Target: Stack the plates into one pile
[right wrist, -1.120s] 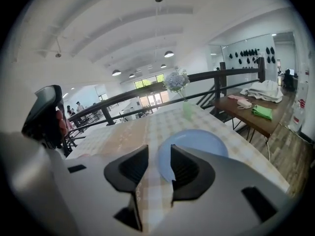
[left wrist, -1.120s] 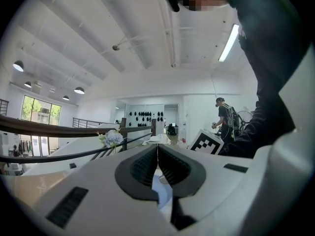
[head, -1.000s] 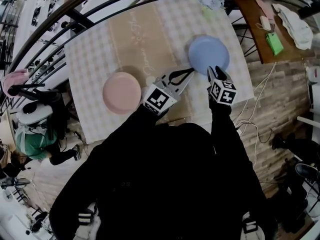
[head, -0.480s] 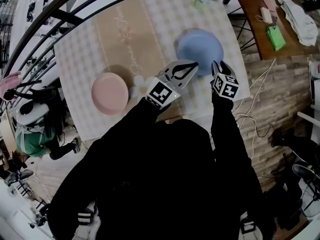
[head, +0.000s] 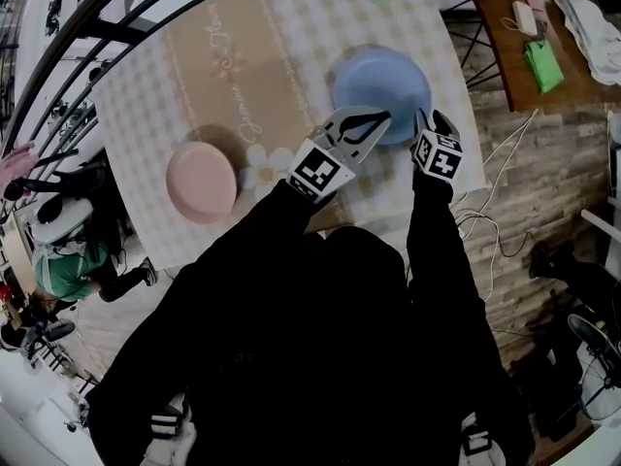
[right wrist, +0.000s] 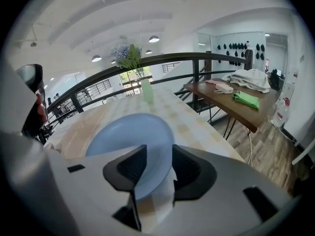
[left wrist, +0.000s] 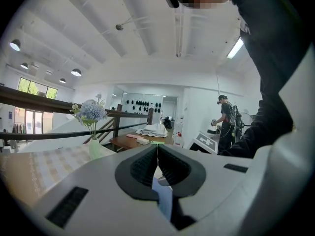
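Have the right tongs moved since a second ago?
Yes: against the blue plate, the right tongs shifted from its near rim to its right rim; their jaws have just been opening, gripping nothing.

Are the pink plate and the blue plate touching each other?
Apart. The head view shows the pink plate on the left side of the table and the blue plate well to its right, with a wide stretch of bare tablecloth between them.

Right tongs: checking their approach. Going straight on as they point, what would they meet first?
Likely the near rim of the blue plate, which shows in the gap of the right tongs; their jaws have just been opening, not clamping it.
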Action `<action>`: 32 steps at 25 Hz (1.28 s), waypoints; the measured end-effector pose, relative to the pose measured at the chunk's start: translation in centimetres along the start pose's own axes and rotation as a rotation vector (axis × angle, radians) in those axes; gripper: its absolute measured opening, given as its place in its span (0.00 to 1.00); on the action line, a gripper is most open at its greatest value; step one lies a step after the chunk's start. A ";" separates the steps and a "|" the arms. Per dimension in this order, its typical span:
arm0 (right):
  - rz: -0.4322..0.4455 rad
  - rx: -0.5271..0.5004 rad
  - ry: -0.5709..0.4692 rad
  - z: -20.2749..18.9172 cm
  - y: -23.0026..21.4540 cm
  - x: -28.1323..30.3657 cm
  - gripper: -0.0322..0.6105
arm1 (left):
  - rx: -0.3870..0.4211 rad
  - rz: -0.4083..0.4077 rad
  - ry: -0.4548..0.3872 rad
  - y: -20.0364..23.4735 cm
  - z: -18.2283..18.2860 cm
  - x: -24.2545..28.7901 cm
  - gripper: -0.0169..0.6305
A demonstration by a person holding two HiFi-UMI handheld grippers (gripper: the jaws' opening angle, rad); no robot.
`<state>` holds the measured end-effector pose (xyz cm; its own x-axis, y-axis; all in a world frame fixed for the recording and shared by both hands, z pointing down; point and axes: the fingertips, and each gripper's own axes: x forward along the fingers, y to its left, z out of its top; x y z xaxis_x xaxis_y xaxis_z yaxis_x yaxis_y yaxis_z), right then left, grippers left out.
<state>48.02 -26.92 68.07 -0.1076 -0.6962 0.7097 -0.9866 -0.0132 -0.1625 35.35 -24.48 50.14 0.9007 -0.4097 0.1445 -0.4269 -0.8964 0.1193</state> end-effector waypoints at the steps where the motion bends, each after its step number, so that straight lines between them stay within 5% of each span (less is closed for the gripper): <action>1: -0.004 0.003 0.007 -0.3 -0.3 0.4 0.32 | -0.002 -0.003 0.004 0.0 -0.2 0.3 0.06; 25: -0.022 0.023 0.123 -3.1 -1.4 4.7 0.26 | -0.035 0.028 0.050 1.6 -2.5 1.7 0.06; 32: 0.008 0.208 0.085 -2.6 -1.6 4.1 0.15 | -0.026 0.046 0.043 1.7 -2.0 0.4 0.06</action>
<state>48.85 -27.88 72.98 -0.1336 -0.6343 0.7615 -0.9402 -0.1619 -0.2998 34.78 -25.84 52.35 0.8763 -0.4419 0.1920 -0.4698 -0.8720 0.1373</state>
